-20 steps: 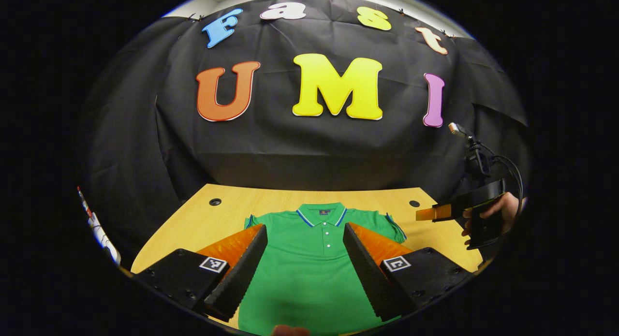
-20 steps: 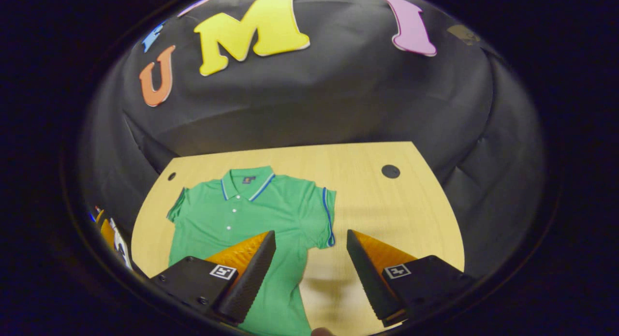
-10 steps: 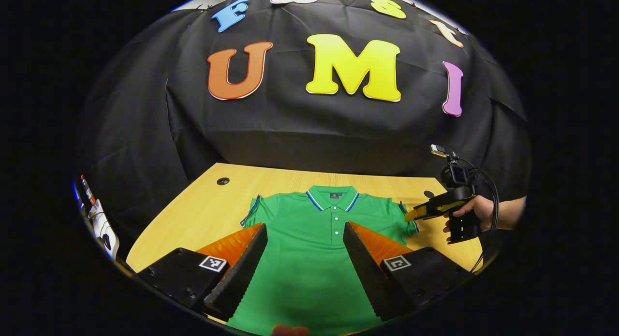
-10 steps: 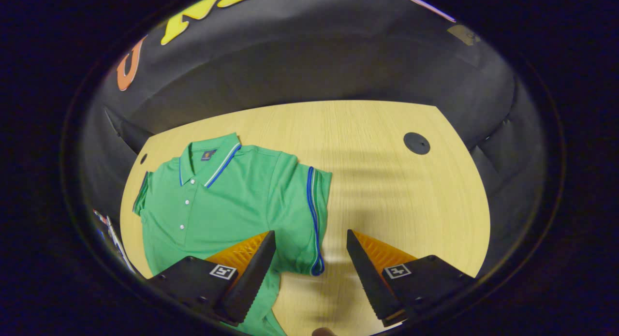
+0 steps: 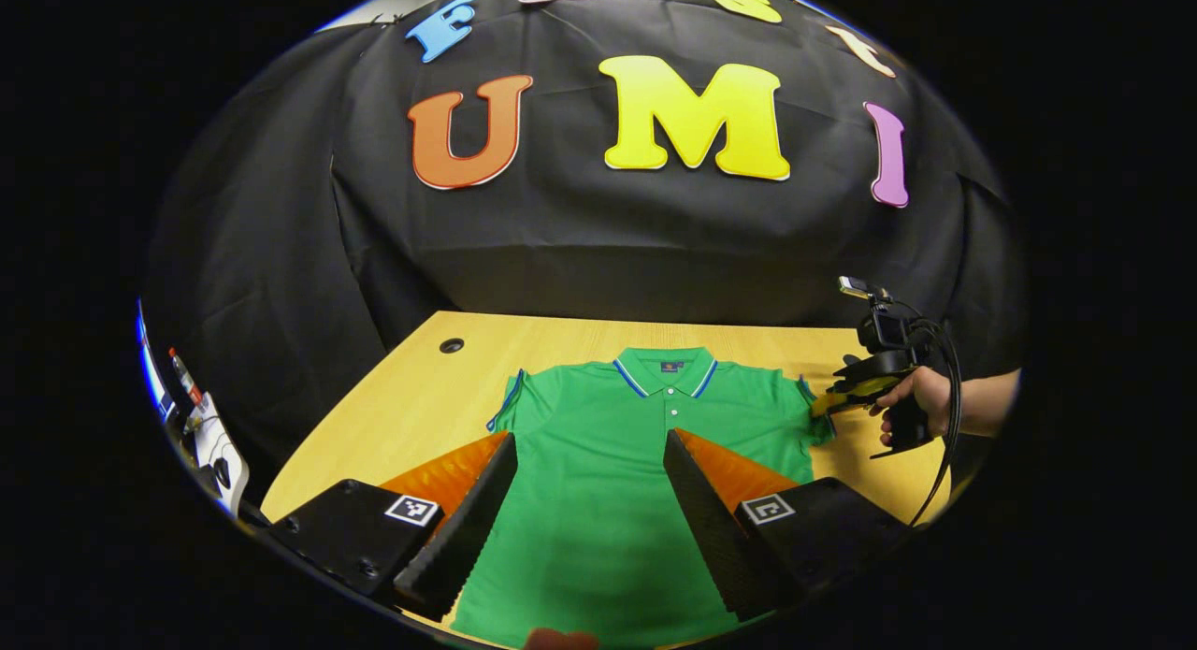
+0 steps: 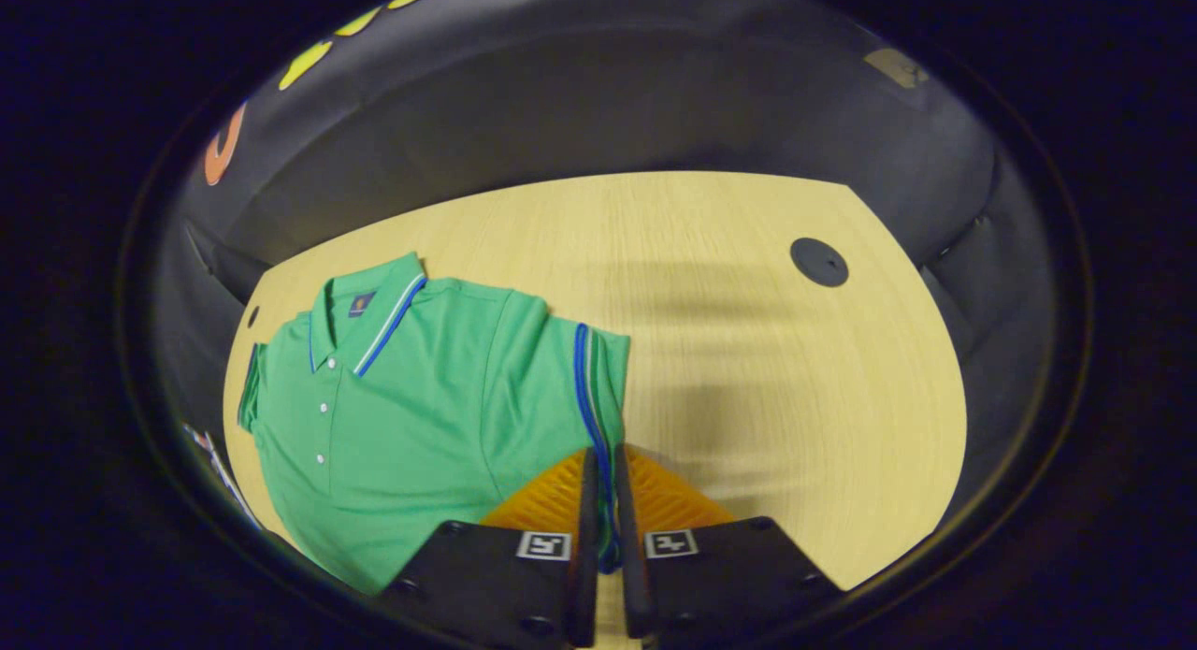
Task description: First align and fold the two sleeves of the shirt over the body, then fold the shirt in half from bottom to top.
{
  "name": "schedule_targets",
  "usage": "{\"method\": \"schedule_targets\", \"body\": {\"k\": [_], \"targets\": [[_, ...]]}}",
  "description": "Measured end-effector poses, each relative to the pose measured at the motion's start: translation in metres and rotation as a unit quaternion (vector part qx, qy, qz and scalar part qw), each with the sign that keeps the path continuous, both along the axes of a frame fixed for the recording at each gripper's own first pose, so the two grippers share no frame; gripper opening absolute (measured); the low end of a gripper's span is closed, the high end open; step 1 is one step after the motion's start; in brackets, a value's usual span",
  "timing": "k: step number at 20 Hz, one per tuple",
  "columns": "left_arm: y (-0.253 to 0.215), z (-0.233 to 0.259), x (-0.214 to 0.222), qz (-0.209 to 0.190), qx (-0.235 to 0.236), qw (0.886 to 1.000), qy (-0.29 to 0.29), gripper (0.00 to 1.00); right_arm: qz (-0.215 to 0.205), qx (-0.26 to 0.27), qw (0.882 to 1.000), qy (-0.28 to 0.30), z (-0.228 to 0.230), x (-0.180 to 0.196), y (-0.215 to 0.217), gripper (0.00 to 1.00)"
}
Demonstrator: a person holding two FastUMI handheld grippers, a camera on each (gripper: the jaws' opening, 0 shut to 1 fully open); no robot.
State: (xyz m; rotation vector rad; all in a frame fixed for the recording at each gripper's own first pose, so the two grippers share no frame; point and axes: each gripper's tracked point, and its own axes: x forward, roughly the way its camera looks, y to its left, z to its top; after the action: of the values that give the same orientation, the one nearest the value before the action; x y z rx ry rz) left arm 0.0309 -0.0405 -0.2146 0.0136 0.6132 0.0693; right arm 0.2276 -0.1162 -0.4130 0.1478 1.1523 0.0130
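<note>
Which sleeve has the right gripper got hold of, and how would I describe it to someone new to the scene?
On the light wooden table lies a green short-sleeved polo shirt, spread flat with its collar toward the black cloth wall. The right gripper is shut on the sleeve next to the bare stretch of table. Its blue-striped cuff runs between the fingers; the other sleeve lies untouched.

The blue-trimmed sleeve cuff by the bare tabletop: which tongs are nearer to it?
Right. The right tongs are shut on that sleeve cuff. The left tongs hang open over the shirt's body, away from it.
</note>
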Motion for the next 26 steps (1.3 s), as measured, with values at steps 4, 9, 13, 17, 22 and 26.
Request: {"method": "schedule_targets", "body": {"k": [4, 9, 13, 17, 22, 26], "targets": [[-0.002, -0.002, 0.000, -0.001, -0.005, 1.000, 0.001, 1.00, -0.008, 0.027, 1.000, 0.001, 0.007, -0.002, 0.003, 0.08], [0.003, -0.003, 0.000, 0.002, -0.014, 1.000, 0.001, 1.00, -0.013, 0.035, 0.998, -0.056, 0.050, 0.011, 0.013, 0.08], [0.013, 0.001, -0.003, 0.007, -0.022, 1.000, -0.006, 1.00, -0.002, 0.054, 0.996, -0.076, 0.079, 0.009, 0.053, 0.08], [0.032, 0.005, -0.011, 0.008, -0.022, 1.000, -0.013, 1.00, 0.005, 0.074, 0.993, -0.091, 0.098, 0.008, 0.104, 0.05], [0.082, 0.009, -0.031, 0.032, -0.019, 0.999, -0.010, 1.00, 0.025, 0.077, 0.993, -0.087, 0.089, 0.005, 0.169, 0.05], [0.123, 0.002, -0.044, 0.058, -0.015, 0.998, 0.002, 1.00, 0.045, 0.060, 0.995, -0.073, 0.065, 0.003, 0.204, 0.04]]}}
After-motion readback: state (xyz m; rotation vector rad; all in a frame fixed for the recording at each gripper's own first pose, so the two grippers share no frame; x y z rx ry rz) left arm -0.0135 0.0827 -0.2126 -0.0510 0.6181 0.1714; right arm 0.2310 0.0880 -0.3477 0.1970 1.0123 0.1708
